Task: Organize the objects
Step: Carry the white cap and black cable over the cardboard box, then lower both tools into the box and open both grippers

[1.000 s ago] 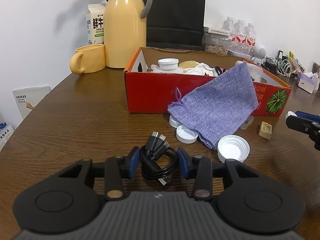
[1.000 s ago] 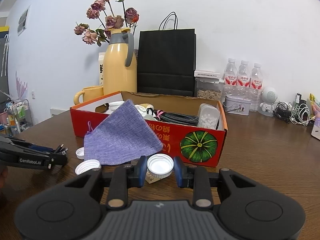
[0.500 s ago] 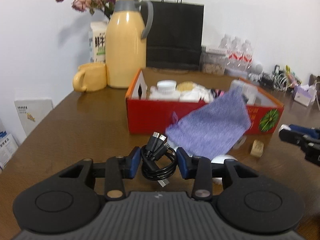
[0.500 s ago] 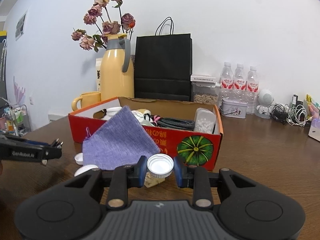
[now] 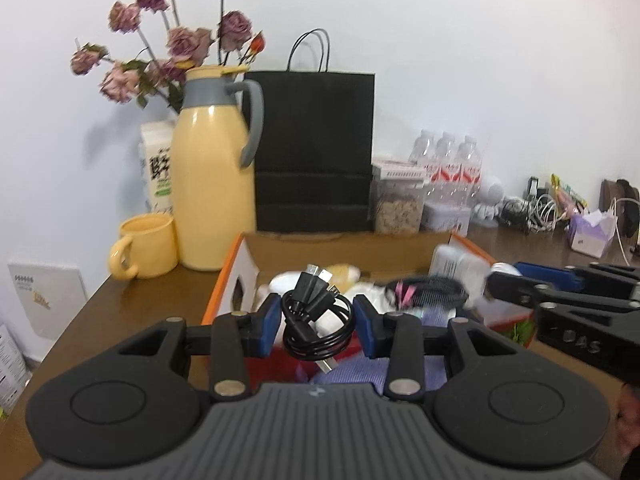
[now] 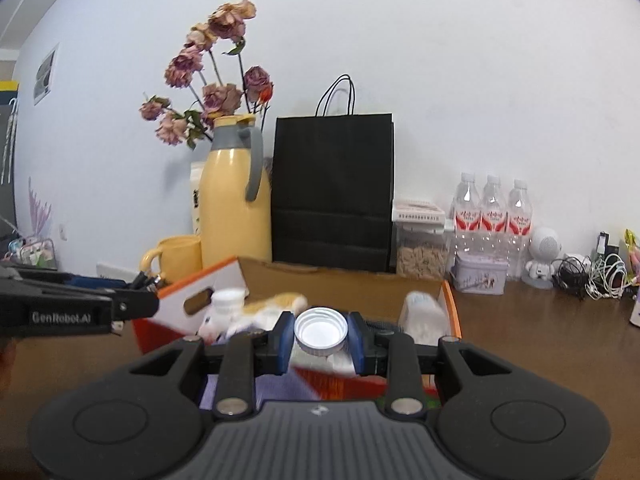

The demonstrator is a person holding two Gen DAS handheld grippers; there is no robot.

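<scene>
My left gripper [image 5: 317,320] is shut on a coiled black USB cable [image 5: 316,320] and holds it in the air over the front of the red and orange cardboard box [image 5: 224,296]. In the right wrist view my right gripper [image 6: 321,338] is shut on a white plastic lid [image 6: 320,330], lifted above the same box [image 6: 450,304]. A purple cloth pouch [image 5: 360,372] hangs over the box's front wall, below both grippers. The box holds a white jar [image 6: 228,300], a black cord [image 5: 432,288] and other items. Each gripper shows at the edge of the other's view.
Behind the box stand a yellow thermos jug [image 5: 212,196] with dried roses, a yellow mug [image 5: 146,246], a black paper bag [image 5: 314,152], a cereal container [image 6: 420,248], water bottles [image 6: 492,212] and a tin [image 6: 480,276]. Tangled cables [image 6: 592,276] lie at the right. Brown wooden table [image 6: 540,340].
Both grippers rose from the tabletop with their loads and moved toward the box. The cable and the lid now hang over the box instead of the table.
</scene>
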